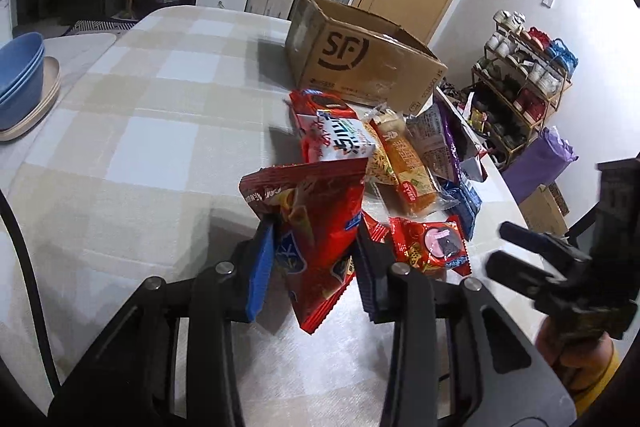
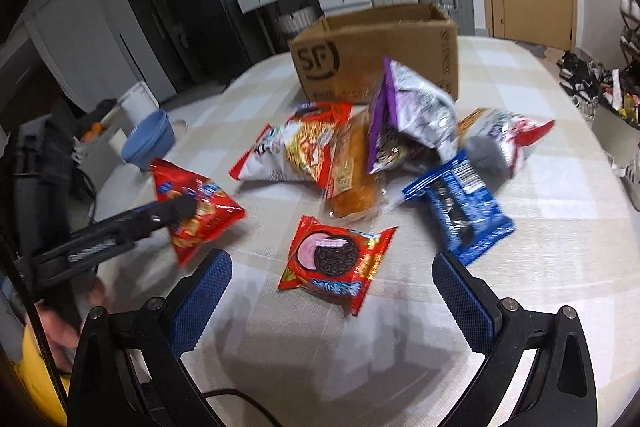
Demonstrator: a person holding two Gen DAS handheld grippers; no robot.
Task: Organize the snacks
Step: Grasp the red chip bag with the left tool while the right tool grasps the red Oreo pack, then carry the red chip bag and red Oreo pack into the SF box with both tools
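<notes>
Your left claw holds a red snack bag above the worktop.

The red snack bag [image 1: 316, 227] is pinched between the blue pads of your left claw [image 1: 314, 263] and hangs clear of the checked worktop [image 1: 140, 131]. Your right claw [image 2: 332, 291] stands wide open and empty, just above a red cookie pack [image 2: 334, 261]. Behind it lies the pile of snacks [image 2: 360, 155], then the cardboard box [image 2: 376, 51].

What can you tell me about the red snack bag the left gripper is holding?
The red snack bag is a glossy crinkled foil pouch with crimped, serrated ends, blue and yellow print and pictured crackers. It looks lifted off the checked tablecloth, tilted, one corner hanging down. The left gripper has its jaws shut on its middle, blue pads pressing both sides. Nothing else touches it.
</notes>
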